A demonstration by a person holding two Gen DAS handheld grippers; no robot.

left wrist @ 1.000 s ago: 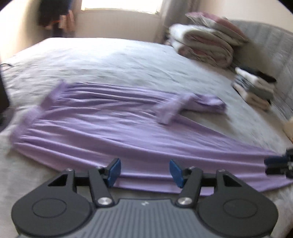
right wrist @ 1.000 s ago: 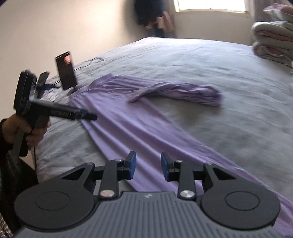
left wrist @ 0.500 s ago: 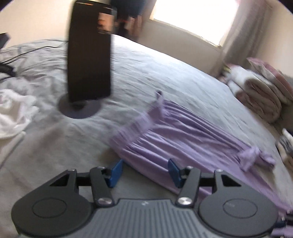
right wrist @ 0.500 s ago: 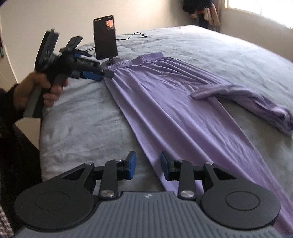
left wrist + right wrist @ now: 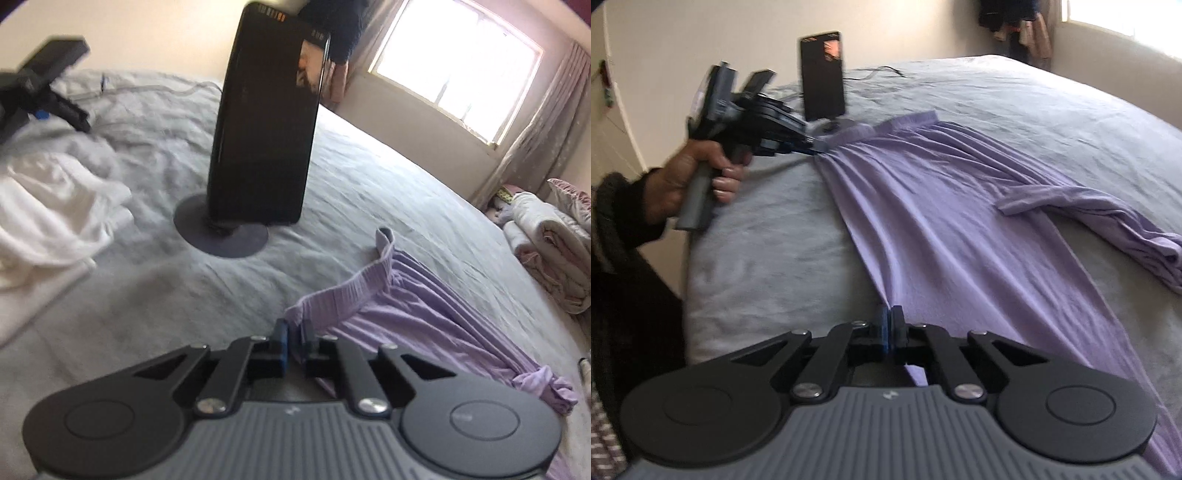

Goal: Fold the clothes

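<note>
We see purple pants lying long and flat on the grey bed. Our left hand-held gripper is pressed together on the waistband corner, pinching the purple cloth. In the right view that left gripper pokes into the same corner, and a hand holds its handle. Our right hand-held gripper is pinching the near edge of the pants, lower down the leg. One pant leg is twisted and lies off to the side. A black phone stands upright on a round stand on the bed, near the waistband. White cloth is piled left of it. Folded blankets sit by the window.
</note>
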